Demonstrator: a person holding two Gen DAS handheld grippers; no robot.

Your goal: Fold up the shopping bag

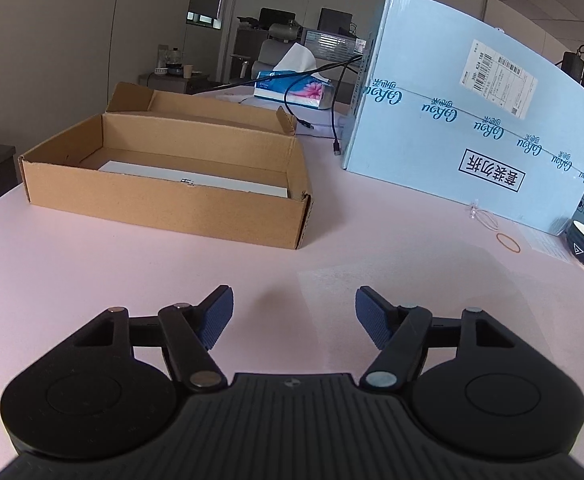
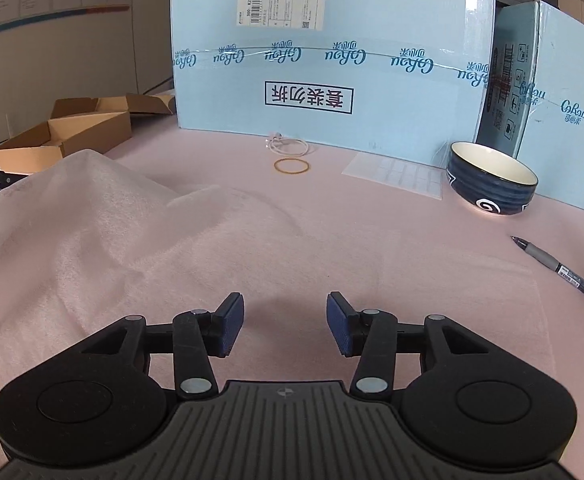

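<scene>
A pale pink table [image 2: 372, 240] carries a translucent white shopping bag [image 2: 91, 216] at left, a tan rubber band [image 2: 291, 166] upper centre, and a dark blue ceramic bowl [image 2: 492, 178] and grey pen [image 2: 560, 270] at right.

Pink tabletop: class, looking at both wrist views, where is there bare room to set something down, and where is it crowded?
Free: the strip between the left gripper and the cardboard box, and the patch between the rubber band and the pen. Crowded: along the blue carton, where the band, a white cord and the bowl sit. The bag covers the area left of the right gripper.
</scene>
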